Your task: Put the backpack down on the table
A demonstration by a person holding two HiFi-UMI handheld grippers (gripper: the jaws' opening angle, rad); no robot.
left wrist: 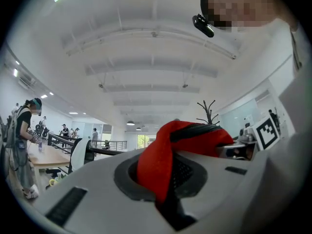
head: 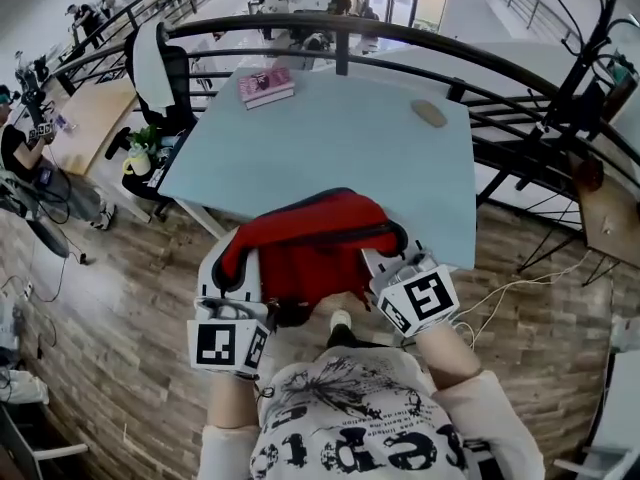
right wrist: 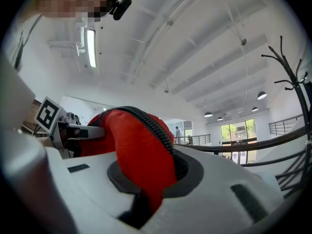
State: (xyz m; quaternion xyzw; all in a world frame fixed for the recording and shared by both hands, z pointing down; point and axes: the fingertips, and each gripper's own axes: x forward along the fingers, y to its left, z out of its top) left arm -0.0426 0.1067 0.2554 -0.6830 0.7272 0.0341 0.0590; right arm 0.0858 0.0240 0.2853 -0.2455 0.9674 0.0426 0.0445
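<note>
Left tool [head: 235, 260] and right tool [head: 388, 253] are each clamped tight on the red backpack [head: 318, 240], holding it at the near edge of the worktop [head: 330, 138].

Open-plan office on a mezzanine, pale blue worktop [head: 330, 138] at twelve o'clock against a curved black railing [head: 400, 38], swivel chair [head: 160, 68] at eleven, wooden desk [head: 95, 118] with seated person [head: 15, 153] at ten, coat stand [head: 590, 58] at two, wood-plank floor [head: 130, 308], ceiling strip light [right wrist: 91, 48].
</note>
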